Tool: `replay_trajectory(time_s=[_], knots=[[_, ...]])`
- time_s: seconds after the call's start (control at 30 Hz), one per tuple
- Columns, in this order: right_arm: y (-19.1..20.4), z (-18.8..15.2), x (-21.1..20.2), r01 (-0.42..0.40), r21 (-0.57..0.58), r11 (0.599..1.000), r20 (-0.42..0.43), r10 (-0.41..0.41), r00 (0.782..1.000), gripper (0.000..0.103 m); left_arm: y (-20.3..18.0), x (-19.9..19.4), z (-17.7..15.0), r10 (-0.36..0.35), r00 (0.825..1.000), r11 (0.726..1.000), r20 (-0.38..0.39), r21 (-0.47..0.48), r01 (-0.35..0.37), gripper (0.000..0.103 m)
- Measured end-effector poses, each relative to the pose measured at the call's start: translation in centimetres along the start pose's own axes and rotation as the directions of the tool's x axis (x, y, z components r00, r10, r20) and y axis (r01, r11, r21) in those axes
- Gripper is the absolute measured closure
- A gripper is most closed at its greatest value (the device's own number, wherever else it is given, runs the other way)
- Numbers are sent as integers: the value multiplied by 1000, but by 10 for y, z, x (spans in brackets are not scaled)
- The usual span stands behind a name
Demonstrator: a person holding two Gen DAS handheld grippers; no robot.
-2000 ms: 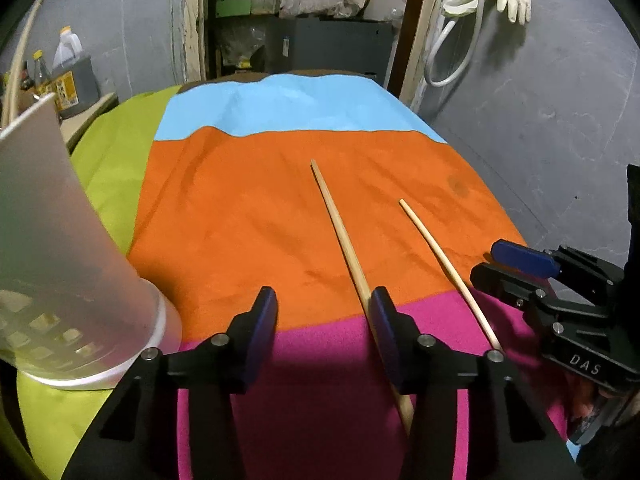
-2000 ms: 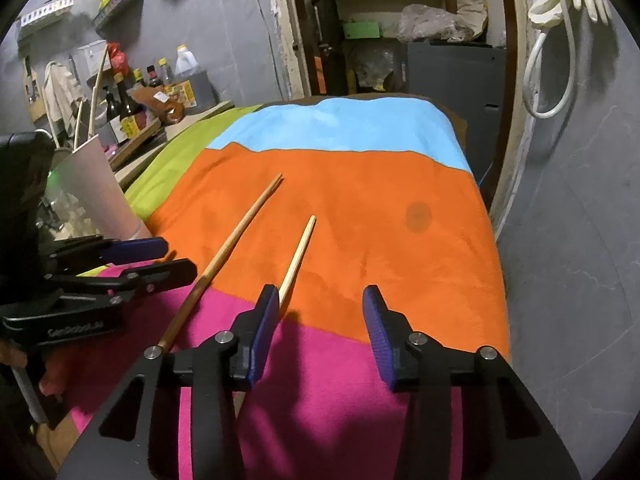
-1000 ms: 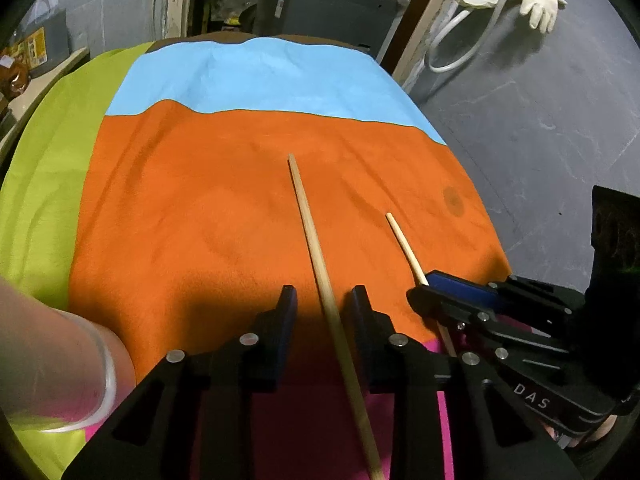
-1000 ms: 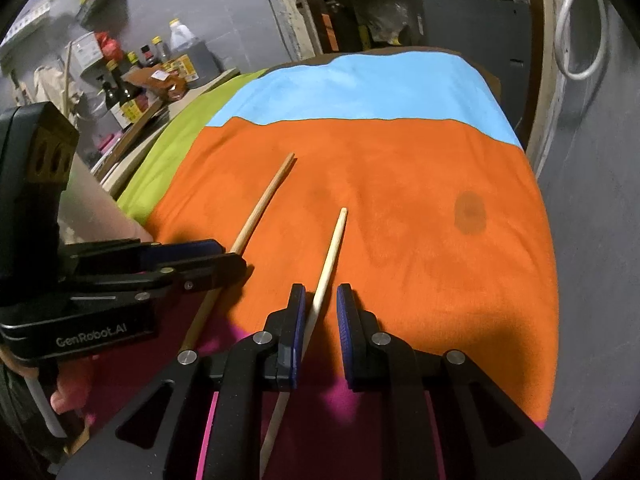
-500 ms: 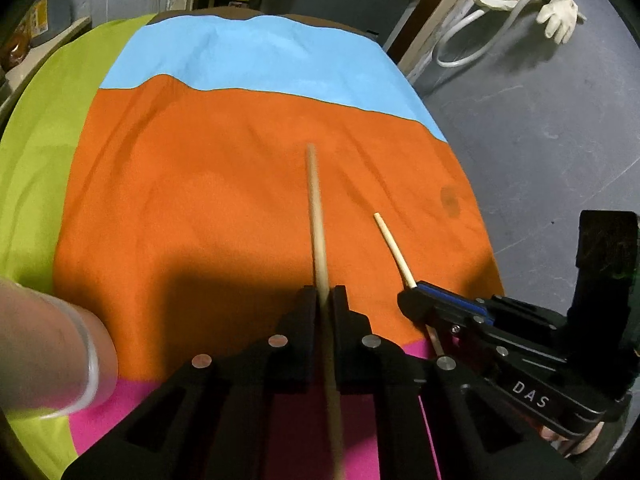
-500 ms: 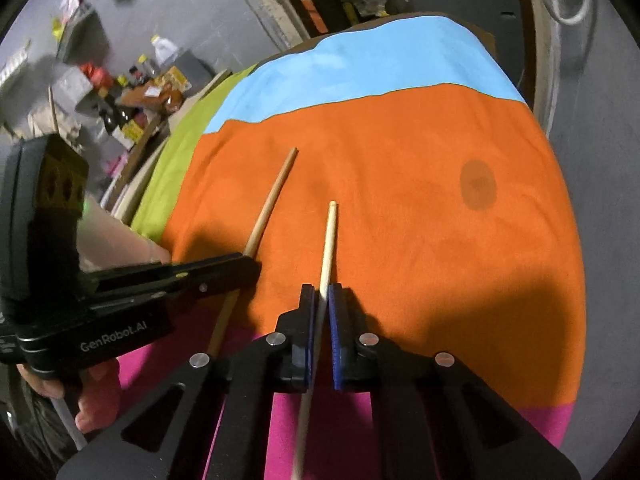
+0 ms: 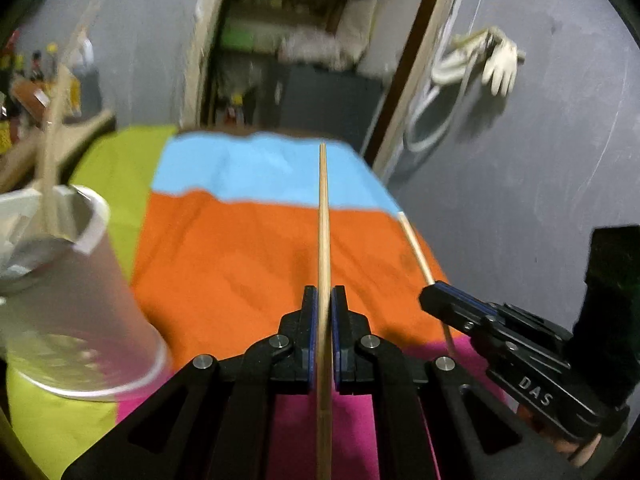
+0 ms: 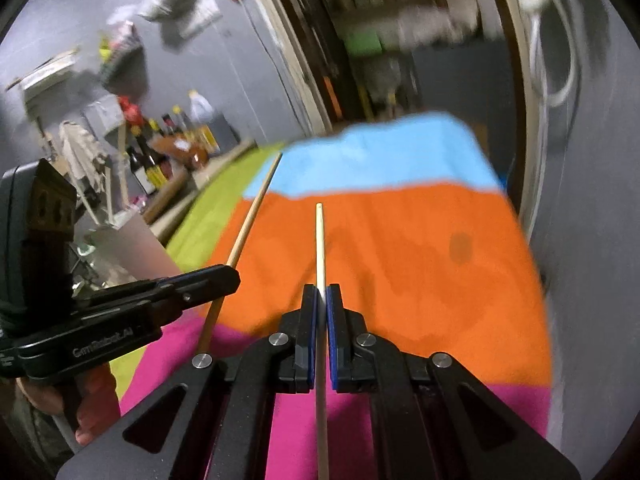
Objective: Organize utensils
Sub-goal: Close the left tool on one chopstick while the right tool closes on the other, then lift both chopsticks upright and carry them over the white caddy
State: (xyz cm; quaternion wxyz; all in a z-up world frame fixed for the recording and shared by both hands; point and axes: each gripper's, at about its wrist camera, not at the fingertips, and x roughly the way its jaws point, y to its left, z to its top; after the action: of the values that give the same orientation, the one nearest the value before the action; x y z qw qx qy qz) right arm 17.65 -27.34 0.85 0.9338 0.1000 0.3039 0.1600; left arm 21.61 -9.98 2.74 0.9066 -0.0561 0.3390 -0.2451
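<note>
My left gripper (image 7: 324,300) is shut on a thicker wooden chopstick (image 7: 323,216) and holds it lifted above the striped cloth (image 7: 240,256). My right gripper (image 8: 321,298) is shut on a thinner, paler chopstick (image 8: 319,240), also lifted. In the left wrist view the right gripper (image 7: 430,298) shows at the right with its chopstick (image 7: 414,246). In the right wrist view the left gripper (image 8: 232,276) shows at the left with its chopstick (image 8: 256,204). A white utensil holder cup (image 7: 72,288) with a wooden stick (image 7: 52,152) in it stands at the left.
The cloth has blue, orange, magenta and green bands and covers the table. Bottles (image 8: 152,156) stand on a shelf at the far left. A grey wall with hanging gloves (image 7: 500,64) and hose is at the right. A dark doorway (image 7: 304,64) lies beyond the table.
Both grippers closed on their chopsticks and lifted them off the cloth. Both views tilted upward, and the white cup came back into the left wrist view.
</note>
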Motion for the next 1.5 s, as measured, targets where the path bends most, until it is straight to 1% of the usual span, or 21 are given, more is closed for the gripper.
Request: replay_trajectory(time_s=[0.03,0.07,0.1,0.17,0.23,0.27,0.33,0.43,0.53,0.57,0.63,0.67,0.77,0.8,0.9,1.03,1.07,1.17,1.33,1.4,1.5], knots=[[7,2,-8,2,-17,1000,54,-1,999,100,-1,-4,0,6,1000,1000,26,2,-6,99],[10,3,-12,4,-25,1000,79,-2,997,100,-2,-12,1,17,998,1000,67,6,-17,99],[16,5,-18,3,-36,999,123,1,992,100,-3,-22,2,31,994,999,108,16,-33,99],[26,9,-25,11,-59,998,188,0,982,100,-7,-31,4,45,987,998,152,30,-50,99],[39,13,-33,15,-89,996,266,10,964,100,-7,-44,5,52,978,997,203,41,-62,99],[43,14,-34,16,-98,995,286,12,958,100,-8,-52,7,62,970,996,236,45,-75,99],[55,18,-39,21,-126,992,348,24,937,100,-7,-63,9,71,956,995,284,44,-87,99],[71,24,-42,21,-156,988,416,47,908,100,-4,-85,12,90,924,993,373,43,-114,99],[84,30,-43,7,-173,985,463,75,883,100,5,-104,14,113,901,990,418,30,-138,99],[89,32,-43,-2,-173,985,477,86,874,100,9,-108,16,113,898,991,426,22,-135,99],[96,37,-42,-26,-168,986,501,108,859,100,17,-117,20,118,890,991,441,6,-134,99],[101,40,-41,-39,-166,985,512,120,851,100,22,-122,22,127,881,990,456,-5,-140,99],[114,48,-37,-68,-170,983,538,151,829,100,35,-132,27,147,863,988,484,-23,-155,99],[117,47,-37,-76,-172,982,542,159,825,100,41,-135,28,155,856,987,493,-32,-160,99],[130,55,-28,-128,-164,978,558,199,806,100,61,-145,31,172,844,985,507,-61,-163,99],[146,59,-17,-175,-164,971,567,238,789,100,83,-158,33,199,829,980,523,-89,-180,99],[151,60,-14,-183,-168,969,568,247,785,100,89,-161,34,208,822,978,530,-97,-184,99],[160,65,-5,-216,-167,962,572,274,773,100,105,-167,37,215,810,977,546,-120,-179,99],[168,73,6,-251,-133,959,595,280,753,100,130,-173,43,238,784,971,574,-164,-175,99],[168,76,10,-265,-117,957,603,280,747,100,145,-176,44,243,774,968,585,-195,-156,99],[165,80,18,-277,-96,956,606,277,746,100,162,-177,46,262,770,959,581,-243,-143,99]])
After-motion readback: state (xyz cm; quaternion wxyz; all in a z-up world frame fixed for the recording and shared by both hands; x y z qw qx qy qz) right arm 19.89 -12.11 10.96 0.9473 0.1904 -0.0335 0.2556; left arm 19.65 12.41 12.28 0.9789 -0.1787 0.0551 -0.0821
